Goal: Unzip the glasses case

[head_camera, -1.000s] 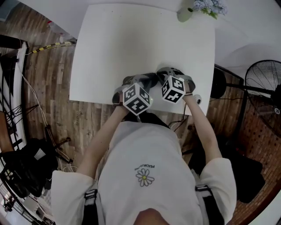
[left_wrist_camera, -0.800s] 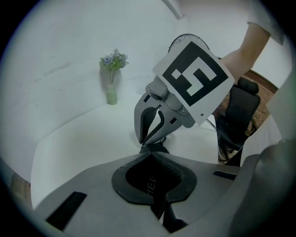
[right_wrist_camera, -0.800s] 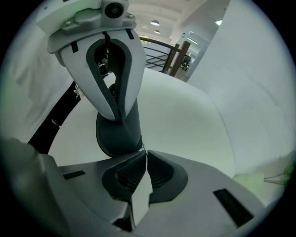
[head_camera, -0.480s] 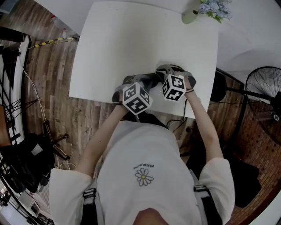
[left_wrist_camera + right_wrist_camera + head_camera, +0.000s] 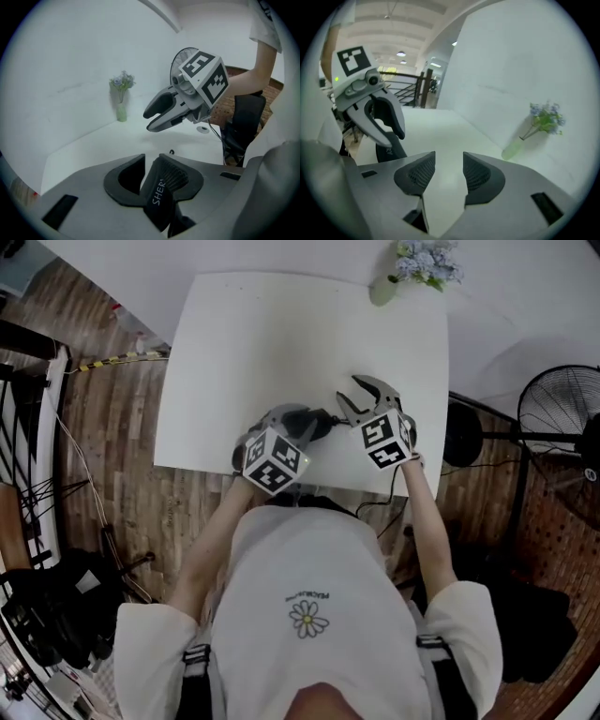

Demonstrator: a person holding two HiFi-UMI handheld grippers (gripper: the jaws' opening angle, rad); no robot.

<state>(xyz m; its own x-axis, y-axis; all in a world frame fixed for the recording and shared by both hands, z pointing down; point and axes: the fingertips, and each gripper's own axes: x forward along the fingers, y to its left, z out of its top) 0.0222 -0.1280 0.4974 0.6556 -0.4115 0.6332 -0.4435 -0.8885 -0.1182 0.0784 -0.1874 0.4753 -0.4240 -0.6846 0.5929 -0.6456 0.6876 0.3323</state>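
Over on the left of the white desk [image 5: 281, 334], near its front edge, the left gripper [image 5: 151, 160] has the case [image 5: 164, 183] sitting between its jaws. Those jaws are opening. The case leans on one pad and there's a clear gap on the other side, so it's let go rather than clamped. The only writing I can actually read is on the case: white letters "SHER", running up its side, and the rest is cut off behind the jaw. The case itself is black, narrow and matte, standing tilted in the gap. From the right gripper view it's a dark lump just under the left gripper, low by the desk, but I can't tell if it's touching the surface. I can't make out the zip either, so no idea whether it's open or closed.

Just to the right, the right gripper [image 5: 449, 157] is lifted off the desk with its jaws spreading too. It's released with nothing between the pads, just bare desk behind them. It's apart from the case, not touching it.

Further right at the back edge is a pale green vase [image 5: 382, 292] with bluish flowers [image 5: 427, 263]. Off the desk on the far right stands a fan [image 5: 561, 413].

The person's shirt [image 5: 309, 559] has a daisy [image 5: 308, 617] with tiny print over it, too small to read.
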